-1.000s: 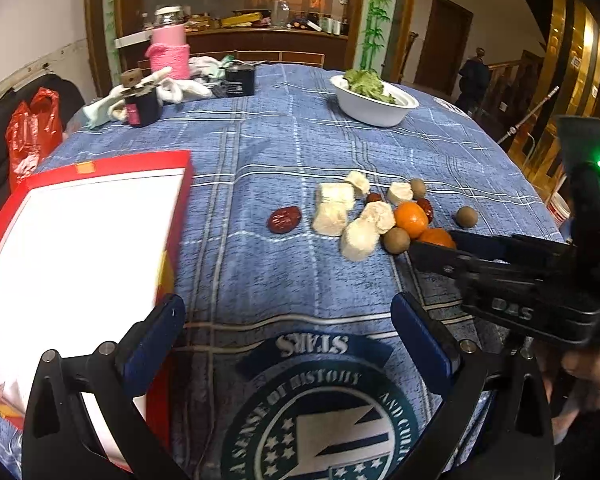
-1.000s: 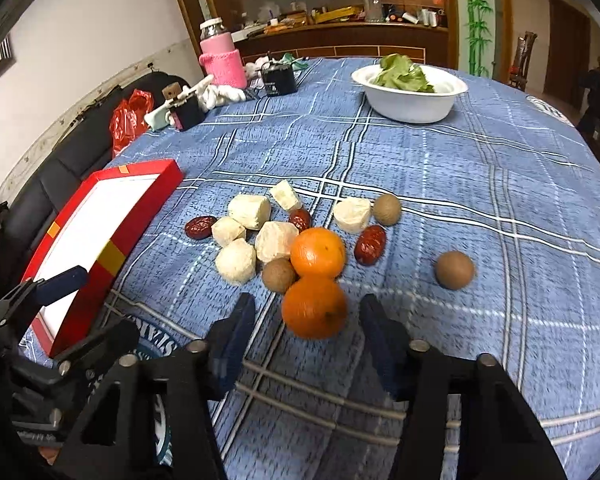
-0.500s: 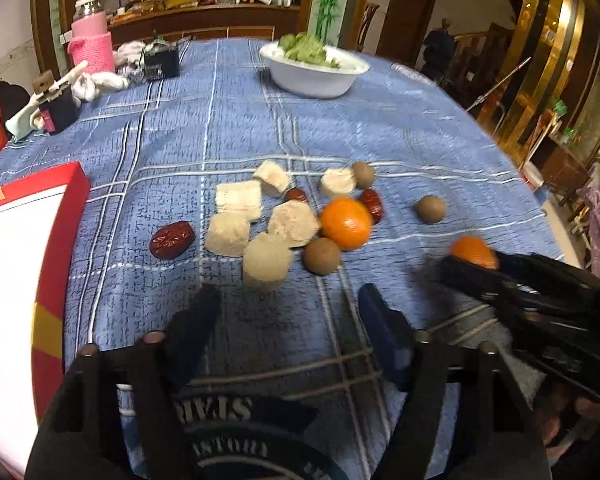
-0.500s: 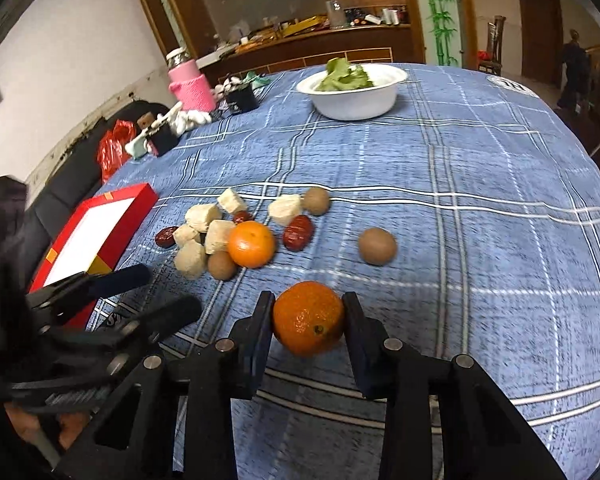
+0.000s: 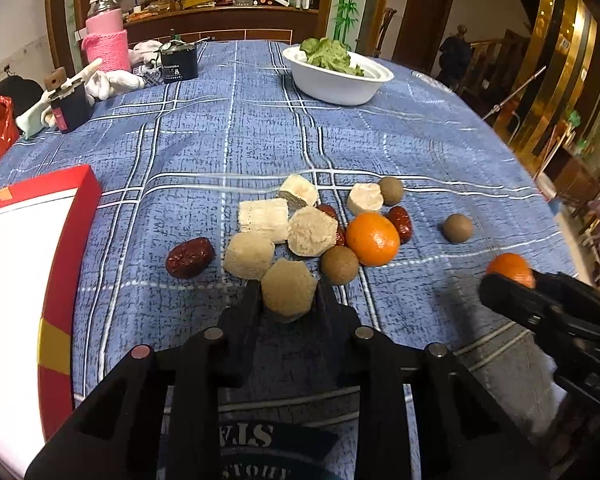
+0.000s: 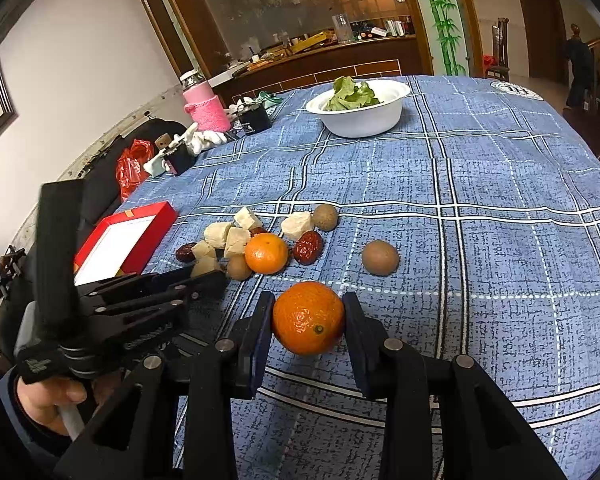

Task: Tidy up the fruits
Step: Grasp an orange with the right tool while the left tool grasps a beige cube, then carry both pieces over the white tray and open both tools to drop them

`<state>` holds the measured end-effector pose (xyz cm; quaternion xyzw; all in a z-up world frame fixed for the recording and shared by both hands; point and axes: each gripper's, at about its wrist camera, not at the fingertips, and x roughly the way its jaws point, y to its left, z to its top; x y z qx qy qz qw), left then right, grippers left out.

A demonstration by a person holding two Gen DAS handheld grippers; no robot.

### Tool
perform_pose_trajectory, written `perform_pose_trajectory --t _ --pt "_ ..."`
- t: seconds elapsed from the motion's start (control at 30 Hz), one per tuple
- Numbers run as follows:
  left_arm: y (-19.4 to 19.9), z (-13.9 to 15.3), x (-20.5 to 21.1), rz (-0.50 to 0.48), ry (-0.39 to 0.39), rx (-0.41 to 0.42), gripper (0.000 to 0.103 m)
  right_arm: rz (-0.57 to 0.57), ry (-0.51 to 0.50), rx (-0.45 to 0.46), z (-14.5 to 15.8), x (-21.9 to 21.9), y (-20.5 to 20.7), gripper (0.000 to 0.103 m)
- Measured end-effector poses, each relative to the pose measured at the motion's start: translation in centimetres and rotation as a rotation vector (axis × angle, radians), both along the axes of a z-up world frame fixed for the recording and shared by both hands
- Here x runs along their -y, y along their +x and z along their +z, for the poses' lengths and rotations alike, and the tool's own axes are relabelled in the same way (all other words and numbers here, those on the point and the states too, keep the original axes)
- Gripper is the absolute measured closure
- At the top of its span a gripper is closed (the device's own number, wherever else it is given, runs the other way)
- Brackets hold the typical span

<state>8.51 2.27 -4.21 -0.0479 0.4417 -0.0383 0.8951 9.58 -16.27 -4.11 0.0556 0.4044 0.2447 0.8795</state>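
Note:
A pile of fruit lies mid-table: beige chunks, red dates (image 5: 189, 257), brown round fruits (image 5: 339, 265) and an orange (image 5: 373, 239). My left gripper (image 5: 288, 300) is shut on a beige chunk (image 5: 288, 293) at the pile's near edge. My right gripper (image 6: 306, 322) is shut on a second orange (image 6: 308, 317), held just above the cloth in front of the pile (image 6: 260, 244). That orange also shows in the left wrist view (image 5: 510, 268). A lone brown fruit (image 6: 380, 257) lies right of the pile.
A red box with a white inside (image 5: 20, 280) lies at the left. A white bowl of greens (image 5: 336, 74) stands at the back. A pink-sleeved jar (image 5: 106, 40), dark boxes and white gloves (image 5: 116, 80) sit at the far left. The blue checked cloth (image 6: 500, 200) covers the table.
My left gripper moved forward to the pile and closed on the beige chunk. My right gripper closed on the near orange and drew it back from the pile.

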Motion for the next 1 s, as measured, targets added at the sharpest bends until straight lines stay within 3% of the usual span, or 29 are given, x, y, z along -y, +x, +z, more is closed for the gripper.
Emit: perform_pose_trajectory --t 0.17,0.47,0.77,1.0 --pt "-3.1 2.1 -0.8 0.021 0.022 0.066 0.079 0.0 -0.029 0.01 0.3 -0.6 -0.4 0.068" --pt "-10.5 5.1 -8.8 0.254 -0.001 0.153 0.078 0.108 -0.044 0.077 3.0 -6.7 -4.4 0.068" --pt "-13.9 4.0 -18.4 0.535 -0.017 0.094 0.078 0.309 0.007 0.109 4.3 -18.6 -6.5 0.069" --pt "-15.2 3.3 -21.7 0.611 -0.007 0.086 0.078 0.392 -0.042 0.109 3.0 -26.3 -6.0 0.069"
